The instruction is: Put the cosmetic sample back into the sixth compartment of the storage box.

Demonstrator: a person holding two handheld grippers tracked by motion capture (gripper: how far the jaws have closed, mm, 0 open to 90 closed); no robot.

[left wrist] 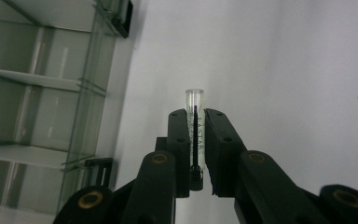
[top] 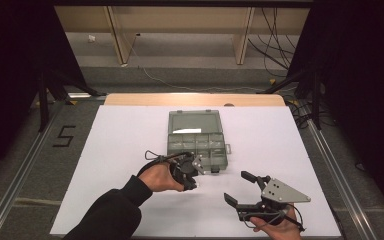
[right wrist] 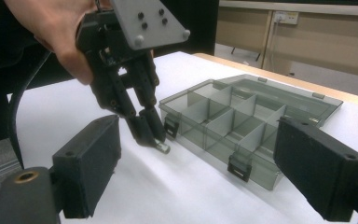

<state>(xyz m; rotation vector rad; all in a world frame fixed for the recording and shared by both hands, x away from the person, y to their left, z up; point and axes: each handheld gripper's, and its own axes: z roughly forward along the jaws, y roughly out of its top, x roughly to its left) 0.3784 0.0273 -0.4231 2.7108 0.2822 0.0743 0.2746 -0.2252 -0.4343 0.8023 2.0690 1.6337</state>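
High view: smoky grey transparent plastic compartment box [top: 197, 141], lid open flat behind it, mid white counter [top: 125, 145]; compartments look empty, though view coarse. Left gripper [top: 196, 176] just off box's front left corner; right gripper [top: 237, 189] well apart, jaws spread, nothing between.

Left gripper view: jaws clamped on small clear glass vial [left wrist: 195, 122] with black lettering, tip projecting beyond pads.

Right gripper view: vial tip [right wrist: 162, 147] just above counter, beside box latch; dividers visible, compartments bare.

Open compartment box [top: 198, 140] at bench [top: 120, 145] centre. Left gripper [top: 189, 172] just near its near-left corner; right gripper [top: 247, 190], jaws apart, near right.
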